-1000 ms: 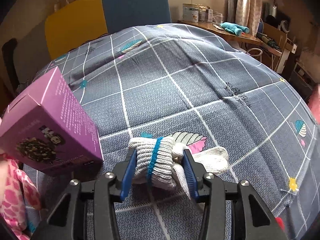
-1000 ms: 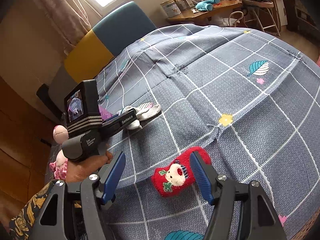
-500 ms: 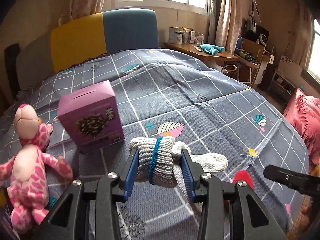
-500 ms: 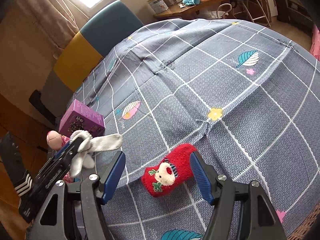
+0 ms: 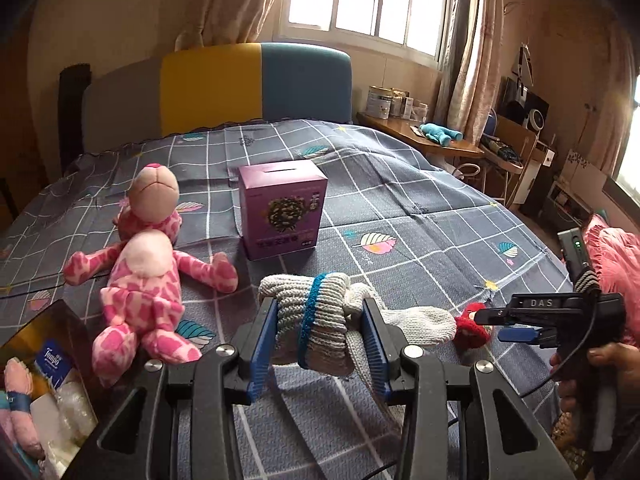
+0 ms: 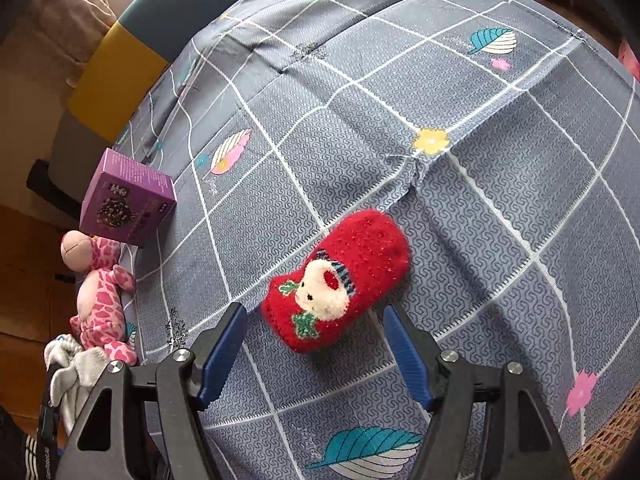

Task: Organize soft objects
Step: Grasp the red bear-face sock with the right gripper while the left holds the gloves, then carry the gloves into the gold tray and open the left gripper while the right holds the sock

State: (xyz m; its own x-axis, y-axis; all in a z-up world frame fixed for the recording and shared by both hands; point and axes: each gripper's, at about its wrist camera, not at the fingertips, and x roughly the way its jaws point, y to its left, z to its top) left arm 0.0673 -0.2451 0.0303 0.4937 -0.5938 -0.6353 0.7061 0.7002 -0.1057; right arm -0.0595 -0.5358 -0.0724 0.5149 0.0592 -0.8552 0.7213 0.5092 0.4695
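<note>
A bundle of white knit socks with a blue band [image 5: 320,320] hangs above the bed, pinched between the blue pads of my left gripper [image 5: 318,344]. Those socks [image 6: 76,360] show again at the lower left of the right wrist view. On the grey checked bedspread [image 6: 500,184] lies a red fuzzy sock with a white animal face [image 6: 340,280]. My right gripper [image 6: 314,354] hovers just short of it, its jaws opening and nothing between them. The left wrist view shows that gripper [image 5: 504,324] beside the red sock [image 5: 472,326], gripped by a hand [image 5: 600,368].
A pink spotted plush toy [image 5: 140,264] and a purple carton [image 5: 282,208] sit on the bed. An open box with tissue packs [image 5: 44,392] is at the lower left. A yellow and blue headboard [image 5: 256,84] and a cluttered desk [image 5: 440,136] stand behind.
My left gripper has lifted the white socks and pulled back, so the plush toy and the box came into view. My right gripper has sunk toward the red sock and its jaws have widened.
</note>
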